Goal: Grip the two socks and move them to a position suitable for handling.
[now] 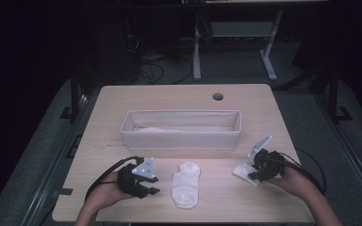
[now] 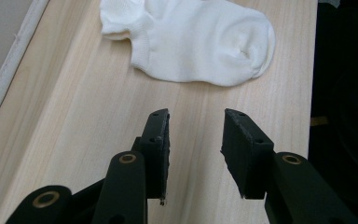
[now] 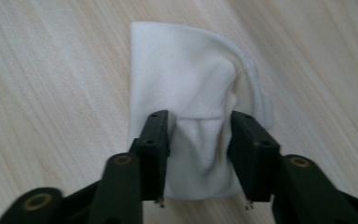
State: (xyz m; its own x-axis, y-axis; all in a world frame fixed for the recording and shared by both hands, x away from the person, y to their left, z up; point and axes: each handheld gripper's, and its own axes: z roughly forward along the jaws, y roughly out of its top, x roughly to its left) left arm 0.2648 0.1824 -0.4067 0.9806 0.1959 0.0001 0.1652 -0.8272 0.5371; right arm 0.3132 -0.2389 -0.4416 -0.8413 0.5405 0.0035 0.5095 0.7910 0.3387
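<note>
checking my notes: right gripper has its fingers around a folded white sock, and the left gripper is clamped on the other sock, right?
Not quite. The left gripper is open over bare table, short of the other sock, as the left gripper view shows. The right gripper does have its fingers around the folded white sock.

We counted two white socks (image 1: pixel 186 184) (image 1: pixel 243 171), one long fabric bin (image 1: pixel 181 136), two grippers (image 1: pixel 147 184) (image 1: pixel 256 170) and one wooden table (image 1: pixel 122 101).

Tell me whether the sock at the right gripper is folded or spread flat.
Folded. The sock lies as a compact doubled rectangle on the table, fabric bunching between the right gripper jaws, which straddle it.
</note>
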